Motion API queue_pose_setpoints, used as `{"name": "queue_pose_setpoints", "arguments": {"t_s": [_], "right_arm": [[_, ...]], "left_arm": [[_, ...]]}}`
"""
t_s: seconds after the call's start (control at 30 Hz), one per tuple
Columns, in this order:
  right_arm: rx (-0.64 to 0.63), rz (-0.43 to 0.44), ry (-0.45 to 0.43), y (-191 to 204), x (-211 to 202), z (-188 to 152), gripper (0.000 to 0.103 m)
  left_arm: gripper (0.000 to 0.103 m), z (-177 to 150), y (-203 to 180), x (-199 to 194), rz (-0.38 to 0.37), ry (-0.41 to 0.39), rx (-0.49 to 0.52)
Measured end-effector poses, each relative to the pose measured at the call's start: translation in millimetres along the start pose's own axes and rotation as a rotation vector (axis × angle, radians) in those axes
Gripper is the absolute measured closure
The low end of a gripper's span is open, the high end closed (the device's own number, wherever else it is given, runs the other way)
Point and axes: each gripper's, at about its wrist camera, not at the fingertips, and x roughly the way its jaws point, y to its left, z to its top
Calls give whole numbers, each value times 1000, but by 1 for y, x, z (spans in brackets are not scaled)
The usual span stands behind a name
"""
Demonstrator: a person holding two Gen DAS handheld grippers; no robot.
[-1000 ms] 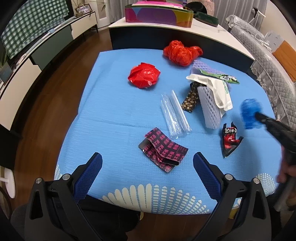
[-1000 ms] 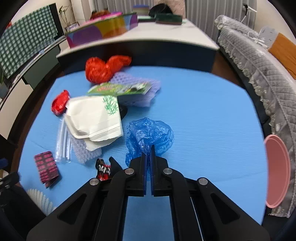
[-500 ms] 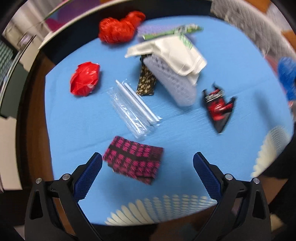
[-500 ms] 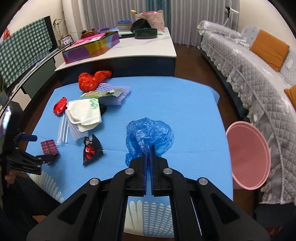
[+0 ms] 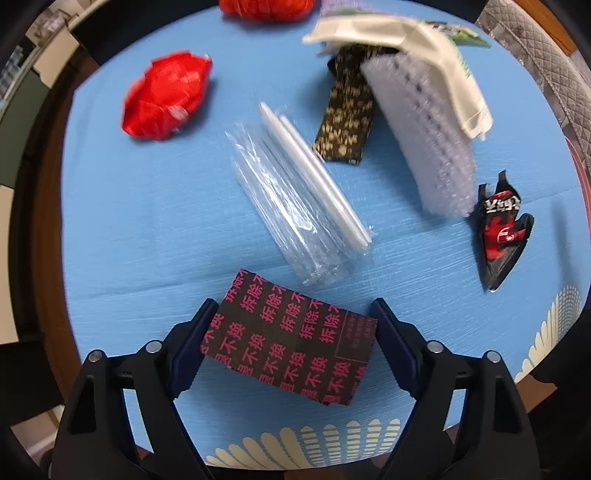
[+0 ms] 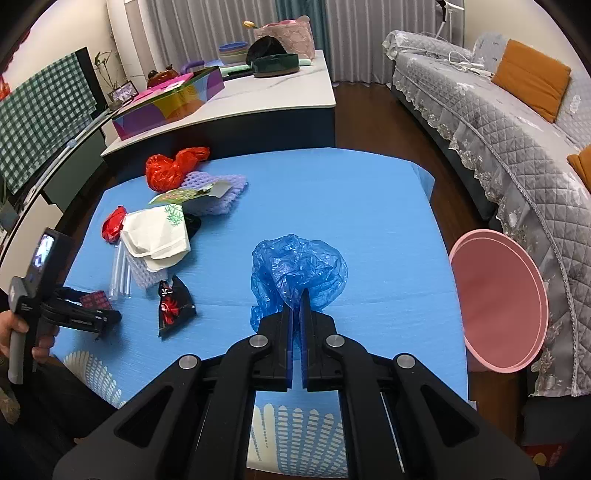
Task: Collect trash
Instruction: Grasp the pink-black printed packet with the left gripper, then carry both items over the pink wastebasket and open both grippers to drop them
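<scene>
A living room with a dark wood floor (image 6: 373, 107). A grey quilted sofa (image 6: 491, 122) with orange cushions (image 6: 528, 88) runs along the right. Grey curtains (image 6: 354, 33) hang at the back. A white-topped counter (image 6: 280, 96) stands behind a blue-covered table (image 6: 351, 206). A green checked cloth (image 6: 40, 114) hangs at left.

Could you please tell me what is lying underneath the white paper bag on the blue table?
Under the white paper bag lie the lilac foam net and a black-and-gold wrapper; their upper ends are covered.
</scene>
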Motion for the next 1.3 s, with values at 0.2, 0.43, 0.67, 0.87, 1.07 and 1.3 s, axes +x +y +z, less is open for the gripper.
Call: {"name": "queue_pose_setpoints", "arguments": {"t_s": [0.2,0.43,0.67,0.87,1.07,1.3], "right_arm": [[-2,-5,-13,-1,-4,0,100],[-14,-14,-55,-2,-18,-3,100],[-2,-33,-93,-16,-49,-8,100],[1,-57,-137,-30,-84,-11,100],[7,-108,-175,-56,-116,-12,100],[91,-190,-187,-113,-127,-7,99]], "left_arm": [[33,-16,-10,-25,17,-64,-10],[34,-45,-46,-88,65,-214,38],[34,-66,-101,-154,72,-380,129],[34,-64,-152,-175,8,-457,215],[34,-59,-206,-185,-51,-489,284],[33,-33,-264,-191,-91,-508,369]]}}
